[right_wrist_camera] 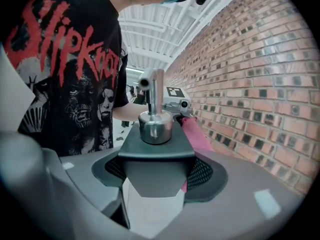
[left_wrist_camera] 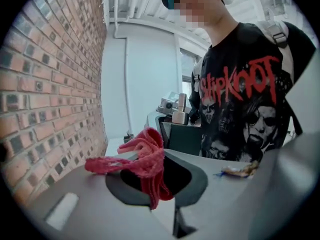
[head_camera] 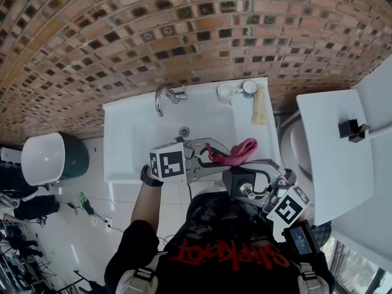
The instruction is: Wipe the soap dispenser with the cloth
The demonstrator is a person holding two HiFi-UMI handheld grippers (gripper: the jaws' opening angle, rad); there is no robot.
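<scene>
My left gripper [head_camera: 211, 155] is shut on a pink cloth [head_camera: 237, 151], which hangs bunched from its jaws over the front of the sink. In the left gripper view the cloth [left_wrist_camera: 147, 160] drapes across both jaws of that gripper [left_wrist_camera: 155, 179]. Close to my chest, my right gripper [head_camera: 246, 187] is shut on the soap dispenser [head_camera: 242, 180], a dark square bottle with a chrome pump. The dispenser [right_wrist_camera: 156, 156] stands upright between the right gripper's [right_wrist_camera: 157, 184] jaws, pump [right_wrist_camera: 154, 104] on top. The cloth [right_wrist_camera: 196, 133] hangs just beyond the bottle, apart from it.
A white sink [head_camera: 131, 133] with a chrome faucet [head_camera: 163, 97] lies under a brick wall [head_camera: 196, 29]. A white cup [head_camera: 226, 92], a round lid [head_camera: 249, 87] and a beige bar [head_camera: 260, 106] sit on its back right. A white toilet [head_camera: 41, 158] stands at the left, a white counter [head_camera: 331, 164] at the right.
</scene>
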